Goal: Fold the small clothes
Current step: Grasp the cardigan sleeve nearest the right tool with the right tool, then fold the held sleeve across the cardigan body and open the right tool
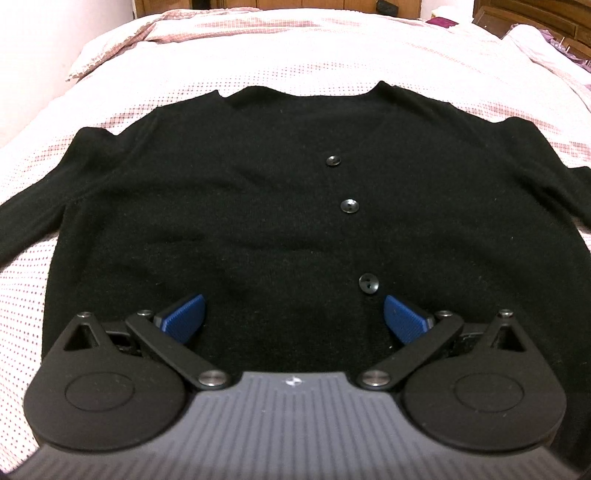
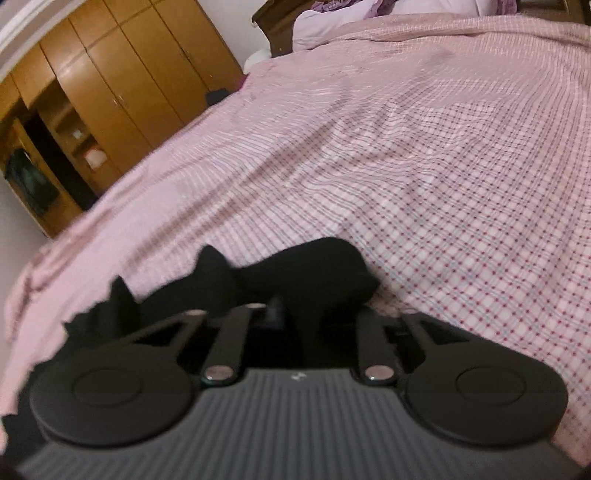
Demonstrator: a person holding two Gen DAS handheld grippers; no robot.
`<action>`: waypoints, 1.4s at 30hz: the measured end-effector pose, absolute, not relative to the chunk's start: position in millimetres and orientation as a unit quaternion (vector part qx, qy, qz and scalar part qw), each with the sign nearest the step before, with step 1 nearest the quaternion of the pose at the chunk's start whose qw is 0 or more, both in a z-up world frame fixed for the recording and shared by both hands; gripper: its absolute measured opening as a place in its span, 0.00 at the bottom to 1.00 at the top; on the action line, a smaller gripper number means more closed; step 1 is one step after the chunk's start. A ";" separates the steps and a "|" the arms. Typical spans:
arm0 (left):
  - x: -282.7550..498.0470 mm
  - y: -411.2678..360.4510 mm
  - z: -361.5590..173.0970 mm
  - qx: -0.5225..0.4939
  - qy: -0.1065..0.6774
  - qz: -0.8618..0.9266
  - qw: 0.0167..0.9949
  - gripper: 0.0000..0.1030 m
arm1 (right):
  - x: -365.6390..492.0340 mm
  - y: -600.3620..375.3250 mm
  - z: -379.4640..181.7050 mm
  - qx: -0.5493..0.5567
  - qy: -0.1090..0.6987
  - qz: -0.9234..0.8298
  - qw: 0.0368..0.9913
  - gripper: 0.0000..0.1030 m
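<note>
A black button-front cardigan [image 1: 258,221] lies flat on the bed with its front up and three buttons [image 1: 350,205] in a line. In the left wrist view my left gripper [image 1: 294,318] hovers over its near hem, open, blue pads [image 1: 184,317] wide apart with only cloth below them. In the right wrist view my right gripper [image 2: 295,317] has its fingers drawn together on a bunched fold of the black cardigan [image 2: 314,273], which rises in a lump just ahead of them. The pads are hidden by the fabric. Which part of the garment is held I cannot tell.
The pink checked bedcover [image 2: 443,166] spreads around the garment on all sides. A wooden wardrobe [image 2: 110,74] stands beyond the bed's left edge. Pillows [image 2: 321,22] and a dark headboard [image 1: 535,18] sit at the far end.
</note>
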State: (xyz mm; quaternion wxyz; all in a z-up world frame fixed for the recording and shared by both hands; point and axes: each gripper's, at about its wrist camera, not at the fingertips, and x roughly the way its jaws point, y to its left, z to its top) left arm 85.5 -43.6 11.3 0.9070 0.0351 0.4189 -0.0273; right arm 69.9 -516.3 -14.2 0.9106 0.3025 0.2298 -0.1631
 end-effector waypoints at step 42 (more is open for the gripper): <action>64.7 36.5 67.3 -0.003 0.377 -0.003 0.926 1.00 | 111.1 -376.0 147.1 0.228 0.150 0.026 0.962 0.13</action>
